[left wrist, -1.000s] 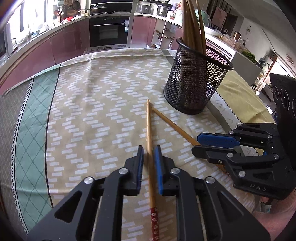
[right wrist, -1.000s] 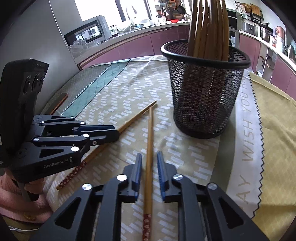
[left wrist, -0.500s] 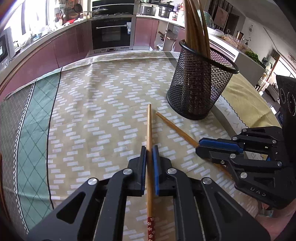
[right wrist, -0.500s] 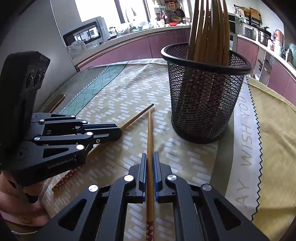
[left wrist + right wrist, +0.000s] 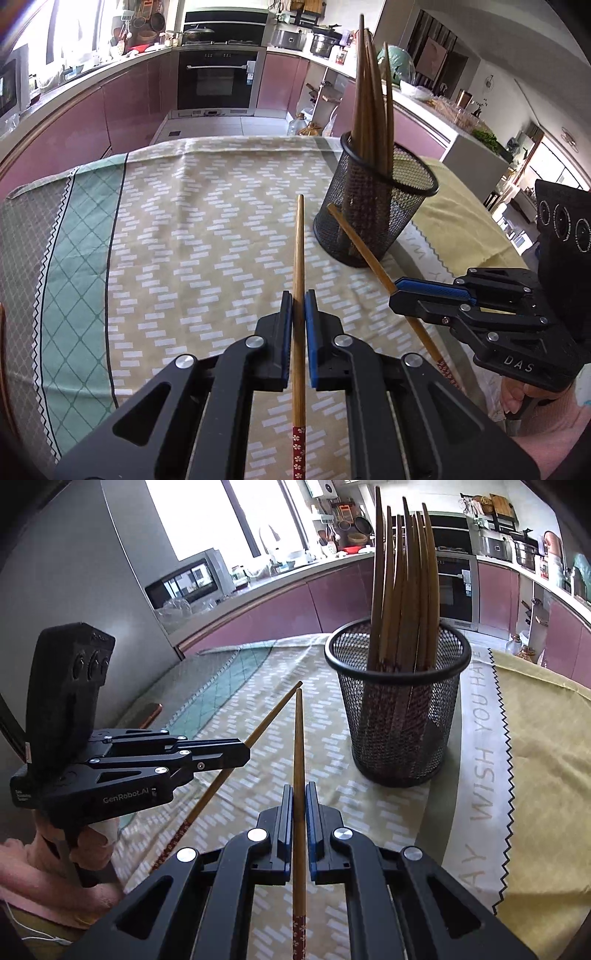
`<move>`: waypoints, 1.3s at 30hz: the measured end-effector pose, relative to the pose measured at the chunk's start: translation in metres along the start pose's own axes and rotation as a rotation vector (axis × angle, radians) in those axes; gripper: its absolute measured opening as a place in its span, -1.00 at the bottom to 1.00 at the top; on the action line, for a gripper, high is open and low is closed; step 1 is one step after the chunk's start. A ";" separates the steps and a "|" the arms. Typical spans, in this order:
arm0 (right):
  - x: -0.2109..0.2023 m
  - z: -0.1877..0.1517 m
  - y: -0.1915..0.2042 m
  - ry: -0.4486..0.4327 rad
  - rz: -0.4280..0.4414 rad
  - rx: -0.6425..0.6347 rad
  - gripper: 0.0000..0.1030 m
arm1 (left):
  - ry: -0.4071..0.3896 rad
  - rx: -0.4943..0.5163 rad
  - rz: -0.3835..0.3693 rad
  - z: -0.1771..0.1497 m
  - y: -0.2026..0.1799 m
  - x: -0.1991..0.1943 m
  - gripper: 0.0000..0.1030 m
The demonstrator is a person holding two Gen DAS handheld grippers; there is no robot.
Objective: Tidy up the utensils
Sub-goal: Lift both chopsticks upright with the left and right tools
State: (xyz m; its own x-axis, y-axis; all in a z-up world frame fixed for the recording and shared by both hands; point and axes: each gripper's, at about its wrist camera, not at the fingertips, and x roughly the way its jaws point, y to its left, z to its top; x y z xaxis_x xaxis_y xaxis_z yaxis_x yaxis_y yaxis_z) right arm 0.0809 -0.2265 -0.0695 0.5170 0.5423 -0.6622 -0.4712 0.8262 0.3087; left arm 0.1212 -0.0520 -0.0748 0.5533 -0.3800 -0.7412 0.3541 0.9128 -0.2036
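Note:
My left gripper (image 5: 299, 295) is shut on a wooden chopstick (image 5: 298, 243) with a red patterned end and holds it above the tablecloth, tip forward. My right gripper (image 5: 299, 788) is shut on a second such chopstick (image 5: 298, 738), also raised. Each gripper shows in the other's view: the right gripper (image 5: 402, 291) with its chopstick (image 5: 354, 240), the left gripper (image 5: 240, 751) with its chopstick (image 5: 273, 712). A black mesh holder (image 5: 373, 218) with several upright chopsticks stands ahead; it also shows in the right wrist view (image 5: 400, 709).
The table carries a beige patterned cloth (image 5: 207, 236) with a green band at the left and a yellow cloth (image 5: 546, 738) at the right. Kitchen counters and an oven (image 5: 218, 77) lie beyond the table's far edge.
Both grippers have closed on their chopsticks and lifted them off the cloth. Both views have risen and pulled back a little from the holder.

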 end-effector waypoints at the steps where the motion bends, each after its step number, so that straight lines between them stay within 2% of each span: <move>1: -0.002 0.001 0.000 -0.009 0.004 0.002 -0.89 | -0.007 0.000 -0.008 0.001 -0.001 -0.003 -0.85; 15: -0.034 0.014 -0.010 -0.112 0.060 0.041 -0.89 | -0.070 0.005 -0.090 0.012 -0.010 -0.032 -0.85; 39: -0.062 0.015 -0.020 -0.197 0.086 0.061 -0.89 | -0.119 0.036 -0.126 0.021 -0.023 -0.051 -0.85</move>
State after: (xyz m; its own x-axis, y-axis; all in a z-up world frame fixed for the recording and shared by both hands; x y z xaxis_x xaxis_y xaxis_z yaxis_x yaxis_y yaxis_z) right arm 0.0688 -0.2748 -0.0246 0.6093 0.6256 -0.4873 -0.4785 0.7801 0.4031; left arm 0.1004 -0.0568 -0.0193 0.5873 -0.5078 -0.6302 0.4520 0.8517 -0.2650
